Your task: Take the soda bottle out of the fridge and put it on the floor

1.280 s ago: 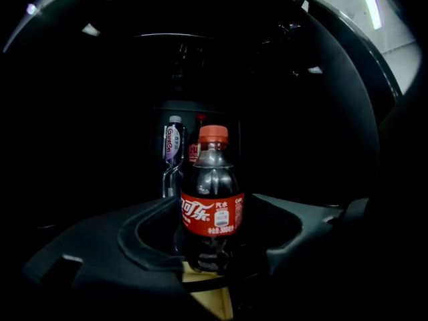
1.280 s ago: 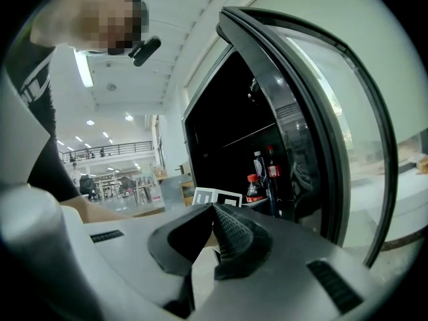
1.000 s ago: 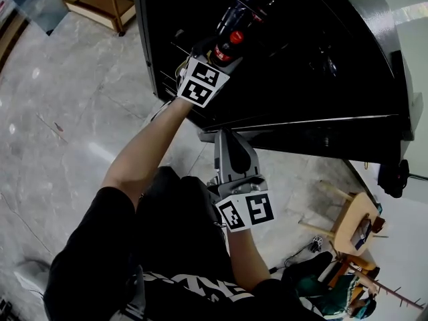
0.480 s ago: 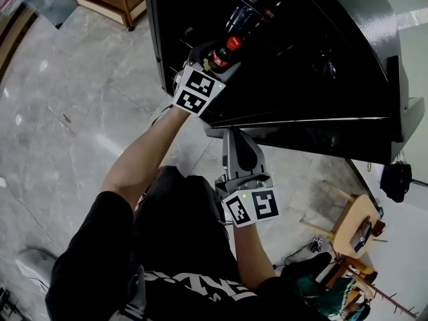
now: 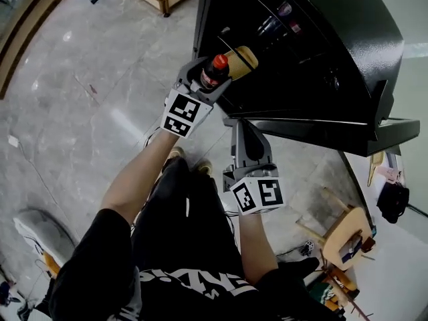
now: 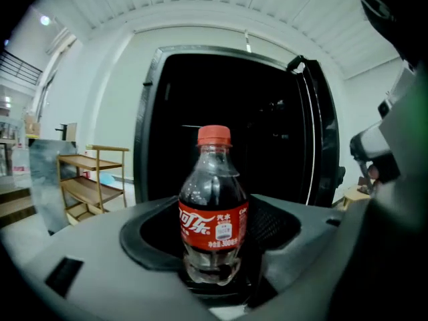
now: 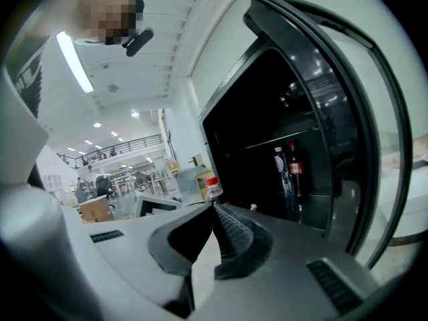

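The black fridge stands open, its door swung out to the person's right. Other bottles stand on a shelf inside. A wooden rack stands on the grey stone floor to the left of the fridge. A wooden stool sits low at the right, well apart from both grippers.

The left gripper pinches the soda bottle low on its body, with a jaw on either side below the red label. The bottle points straight out along the jaws (red cap farthest from the gripper, dark drink filling it to the shoulder). In the head view it is held at the front edge of the fridge opening, above the floor and not touching it.

The right gripper hangs just below and to the right of the left one. Its jaws are pressed together with nothing between them, and they point toward the lower edge of the open door. In the right gripper view the bottle's red cap shows just past the jaw tips.
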Motion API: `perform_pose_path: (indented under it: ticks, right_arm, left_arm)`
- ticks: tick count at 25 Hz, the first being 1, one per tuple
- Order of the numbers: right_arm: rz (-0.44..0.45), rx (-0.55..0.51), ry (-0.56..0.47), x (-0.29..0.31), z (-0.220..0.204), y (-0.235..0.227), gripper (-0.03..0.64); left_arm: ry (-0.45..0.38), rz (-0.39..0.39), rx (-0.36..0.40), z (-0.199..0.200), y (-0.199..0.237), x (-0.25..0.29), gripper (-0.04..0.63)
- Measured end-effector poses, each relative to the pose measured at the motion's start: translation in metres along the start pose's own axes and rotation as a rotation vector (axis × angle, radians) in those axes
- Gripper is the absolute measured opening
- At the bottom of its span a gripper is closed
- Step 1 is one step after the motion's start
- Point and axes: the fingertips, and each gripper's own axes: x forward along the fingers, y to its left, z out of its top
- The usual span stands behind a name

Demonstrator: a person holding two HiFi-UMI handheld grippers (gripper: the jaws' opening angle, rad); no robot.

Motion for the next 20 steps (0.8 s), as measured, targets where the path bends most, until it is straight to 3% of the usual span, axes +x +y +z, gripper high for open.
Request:
perform_pose_path:
  ticks: [10,20]
  right_arm:
    - [0.172,-0.029,0.061,0.016,0.018,0.092,0.021]
    - [0.266,-0.078,0.100,0.054,0.001,0.157,0.021]
  left_arm:
    - [0.017,0.222,-0.071,0.025,0.056,-0.157,0.302]
    - [-0.016,0.325,-0.099,0.021,0.115,-0.229,0.303]
